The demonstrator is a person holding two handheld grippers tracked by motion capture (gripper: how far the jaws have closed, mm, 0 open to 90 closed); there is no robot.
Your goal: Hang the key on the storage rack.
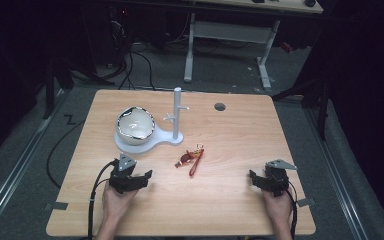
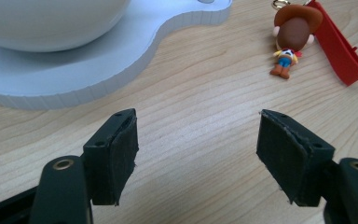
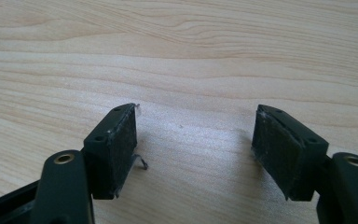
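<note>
A white stand with a flat base (image 1: 152,142) and an upright post with pegs (image 1: 177,112) sits on the far left half of the wooden table (image 1: 220,205). A white bowl (image 1: 135,125) rests on that base. Right of it lies a keychain: a small cowboy figure (image 1: 184,160) on a red strap (image 1: 196,162). My left gripper (image 1: 134,172) is open, low over the table in front of the base. In the left gripper view the base (image 2: 121,56), bowl (image 2: 42,23), figure (image 2: 290,37) and strap (image 2: 338,46) lie beyond its open, empty gripper (image 2: 196,140). My right gripper (image 1: 266,176) is open over bare wood (image 3: 196,137).
A round cable hole (image 1: 220,106) sits near the table's far edge. Behind the table stand another desk's white legs (image 1: 190,45), with cables on the dark floor (image 1: 130,65). Each gripper trails a black cable over the near edge.
</note>
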